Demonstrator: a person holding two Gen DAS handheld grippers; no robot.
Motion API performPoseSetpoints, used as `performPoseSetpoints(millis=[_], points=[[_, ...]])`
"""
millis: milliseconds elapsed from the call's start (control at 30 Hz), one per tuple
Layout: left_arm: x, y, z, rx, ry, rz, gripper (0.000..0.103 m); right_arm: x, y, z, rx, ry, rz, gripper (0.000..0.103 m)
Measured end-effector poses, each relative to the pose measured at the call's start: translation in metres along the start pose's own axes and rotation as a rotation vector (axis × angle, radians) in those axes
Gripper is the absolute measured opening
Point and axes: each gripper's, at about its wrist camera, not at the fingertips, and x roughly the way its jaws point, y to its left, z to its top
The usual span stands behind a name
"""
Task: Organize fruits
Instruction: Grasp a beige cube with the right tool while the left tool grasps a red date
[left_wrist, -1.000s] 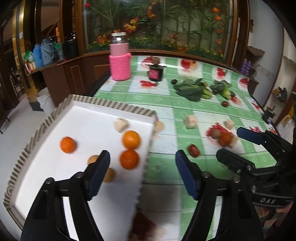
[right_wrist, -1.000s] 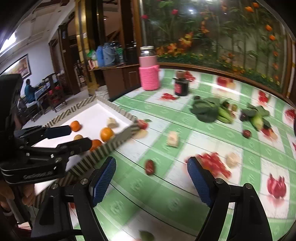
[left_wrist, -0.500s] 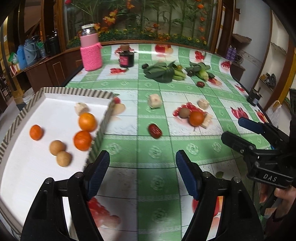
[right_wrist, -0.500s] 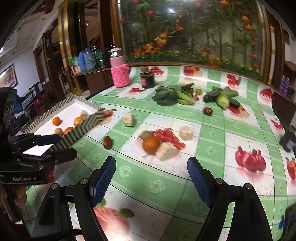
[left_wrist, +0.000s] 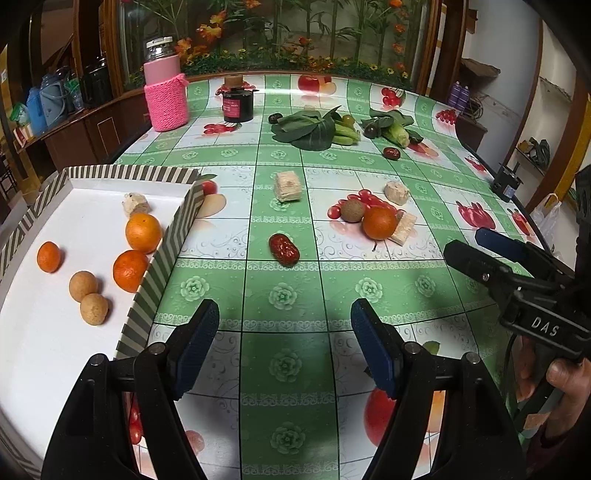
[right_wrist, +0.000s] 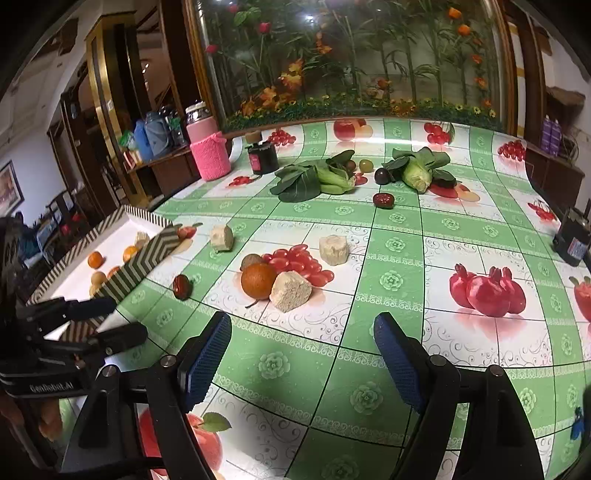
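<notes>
A white tray with a striped rim (left_wrist: 173, 236) (right_wrist: 147, 258) lies at the table's left and holds three oranges (left_wrist: 143, 232), two round brown fruits (left_wrist: 83, 285) and a pale chunk. On the cloth lie an orange (left_wrist: 379, 222) (right_wrist: 258, 280), a brown round fruit (left_wrist: 351, 210), a red date (left_wrist: 283, 249) (right_wrist: 182, 286) and pale chunks (left_wrist: 287, 185) (right_wrist: 290, 291). My left gripper (left_wrist: 284, 341) is open and empty above the cloth, near the red date. My right gripper (right_wrist: 303, 356) is open and empty, near the orange.
At the back stand a pink-sleeved bottle (left_wrist: 165, 96), a dark jar (left_wrist: 238, 104), leafy greens (left_wrist: 314, 127) (right_wrist: 306, 179), corn (right_wrist: 417, 176), dark plums and another red date (right_wrist: 383, 199). A small black device (right_wrist: 572, 240) sits at the right edge.
Both grippers have swung right, away from the tray and toward the loose fruit on the cloth. Both stay open and empty. The fruits have not moved.
</notes>
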Motion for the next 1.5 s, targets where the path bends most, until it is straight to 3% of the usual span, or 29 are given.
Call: performPoseSetpoints(millis=[267,433,600,767,1000,1200,1500], points=[[0.003,-0.003,0.005,0.011,0.0,-0.003,0.073,0.003,-0.001,0.001,0.017,0.023,0.015,0.081],[0.009,0.0,0.01,-0.001,0.007,-0.006,0.073,0.001,0.01,0.009,-0.042,0.022,0.019,0.081],[0.015,0.001,0.015,-0.005,0.012,-0.008,0.073,0.019,0.012,0.023,-0.13,0.087,0.017,0.08],[0.019,0.001,0.019,-0.004,0.016,-0.006,0.073,0.046,0.004,0.028,-0.154,0.158,0.055,0.063],[0.026,0.003,0.024,-0.008,0.026,0.003,0.073,0.064,0.003,0.03,-0.211,0.19,0.086,0.061],[0.034,0.0,0.027,-0.008,0.045,0.004,0.073,0.076,0.005,0.031,-0.246,0.195,0.096,0.032],[0.047,0.003,0.035,-0.036,0.059,0.012,0.073,0.054,-0.005,0.025,-0.158,0.167,0.102,0.032]])
